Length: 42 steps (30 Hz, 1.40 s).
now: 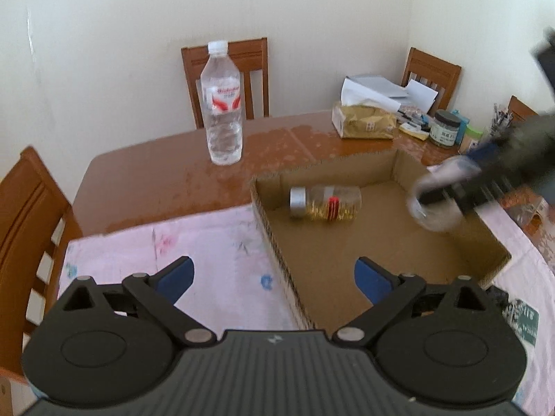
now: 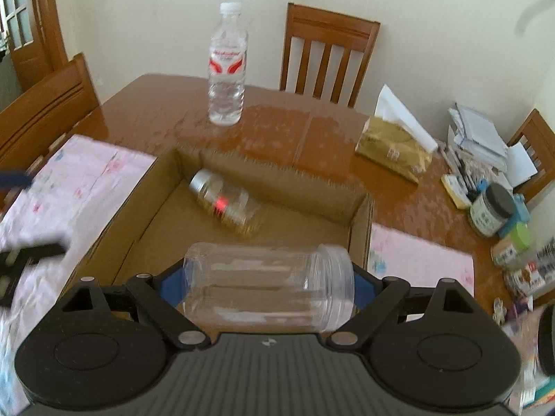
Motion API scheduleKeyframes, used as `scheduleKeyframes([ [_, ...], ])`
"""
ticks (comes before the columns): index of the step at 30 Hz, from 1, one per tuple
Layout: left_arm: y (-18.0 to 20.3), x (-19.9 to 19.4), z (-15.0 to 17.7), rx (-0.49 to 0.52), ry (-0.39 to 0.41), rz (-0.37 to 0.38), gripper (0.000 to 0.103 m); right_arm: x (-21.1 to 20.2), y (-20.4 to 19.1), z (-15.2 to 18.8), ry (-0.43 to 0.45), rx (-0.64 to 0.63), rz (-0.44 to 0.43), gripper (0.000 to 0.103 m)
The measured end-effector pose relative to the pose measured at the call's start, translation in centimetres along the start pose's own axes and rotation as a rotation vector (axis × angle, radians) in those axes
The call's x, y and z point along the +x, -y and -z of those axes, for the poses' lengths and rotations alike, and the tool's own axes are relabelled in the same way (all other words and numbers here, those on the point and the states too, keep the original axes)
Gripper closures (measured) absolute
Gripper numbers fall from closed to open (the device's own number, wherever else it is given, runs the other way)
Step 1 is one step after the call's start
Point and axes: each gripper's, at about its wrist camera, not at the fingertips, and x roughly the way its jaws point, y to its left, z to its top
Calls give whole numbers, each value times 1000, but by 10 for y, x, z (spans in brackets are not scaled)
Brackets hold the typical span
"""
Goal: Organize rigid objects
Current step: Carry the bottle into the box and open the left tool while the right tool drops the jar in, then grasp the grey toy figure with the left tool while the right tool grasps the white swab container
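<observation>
A: Right hand-held gripper (image 2: 267, 289) first. Its blue pads sit at either end of a clear plastic jar (image 2: 269, 287) lying sideways between them, mouth end toward the right pad. The jaws stand very wide, and whether the pads actually press on the jar I cannot tell.

B: And where is that jar over the surface?

A: Over the near end of the open cardboard box (image 2: 359, 223), by its near right corner. From the left wrist view it is a blur just inside the box's right wall.

B: Left hand-held gripper (image 1: 274, 279)?

A: Spread wide, nothing between the pads. It straddles the box's left wall, one pad over the pink cloth (image 1: 208, 239), the other over the box floor.

B: What's in the box already?

A: A silver-lidded jar (image 1: 326, 202) with gold contents, on its side toward the far left corner. A water bottle (image 1: 223, 104) stands upright on the bare wooden surface (image 1: 145, 180) beyond the box's far edge.

B: So the step?

A: Setting down the clear jar, I'd judge. Next calls for lowering it to the box floor clear of the silver-lidded jar, then drawing the pads away without rolling it. The bottle looks like the left one's next job.
</observation>
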Motion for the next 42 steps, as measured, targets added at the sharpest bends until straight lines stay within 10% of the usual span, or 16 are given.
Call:
scheduleKeyframes([
  [15, 19, -32, 30, -94, -42, -112, 4, -21, 2, 22, 18, -51, -108, 0],
  [42, 102, -35, 74, -187, -180, -262, 4, -62, 51, 177, -80, 1, -210, 0],
])
